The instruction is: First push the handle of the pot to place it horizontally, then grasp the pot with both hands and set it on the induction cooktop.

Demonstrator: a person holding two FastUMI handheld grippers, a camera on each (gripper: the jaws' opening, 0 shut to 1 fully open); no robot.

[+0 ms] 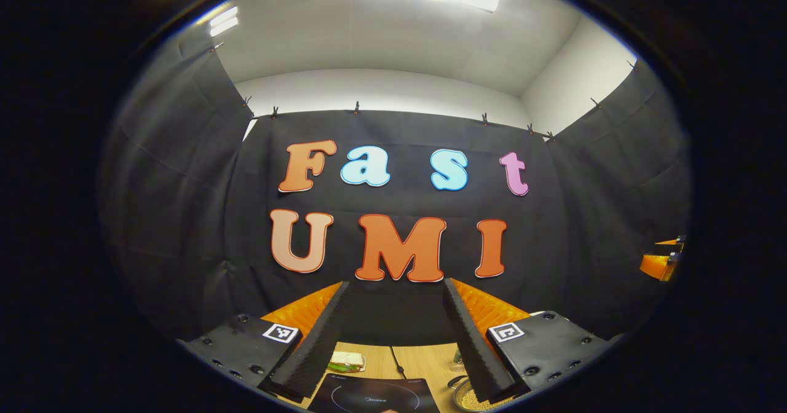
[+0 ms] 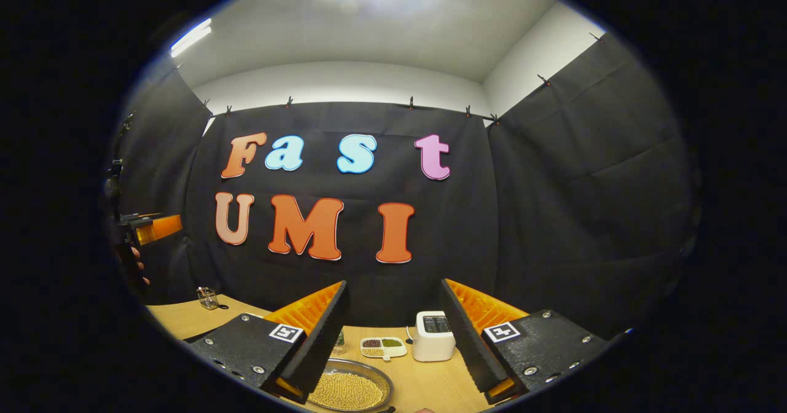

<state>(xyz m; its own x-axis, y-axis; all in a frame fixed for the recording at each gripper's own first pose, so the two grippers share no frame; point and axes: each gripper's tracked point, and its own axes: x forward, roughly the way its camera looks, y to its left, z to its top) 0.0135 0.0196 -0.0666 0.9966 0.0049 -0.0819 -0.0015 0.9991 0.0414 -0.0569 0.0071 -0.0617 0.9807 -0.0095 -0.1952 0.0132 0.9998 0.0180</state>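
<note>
Pot (image 2: 349, 390), a shallow metal one filled with pale beans, sits on the wooden bench (image 2: 424, 383) just below my right tool (image 2: 393, 339), showing between its two fingers; in the left gripper view I see its rim (image 1: 465, 396) low beside my left tool's right finger. My left tool (image 1: 393, 339) hangs above the bench with its fingers spread wide, holding nothing, and between them lies the black induction cooktop (image 1: 375, 394), just beside the pot. A sandwich (image 1: 346, 361) lies farther back on the bench, towards the rear edge, and a dark cord (image 1: 396, 361) runs from the cooktop towards that edge. My right tool is likewise wide and holds nothing. Beyond the pot, near the rear edge of the bench, stand a white toaster (image 2: 433, 336) and a small divided dish (image 2: 383, 346) of coloured grains. A small wire basket (image 2: 208, 298) stands towards the bench's far left corner.
</note>
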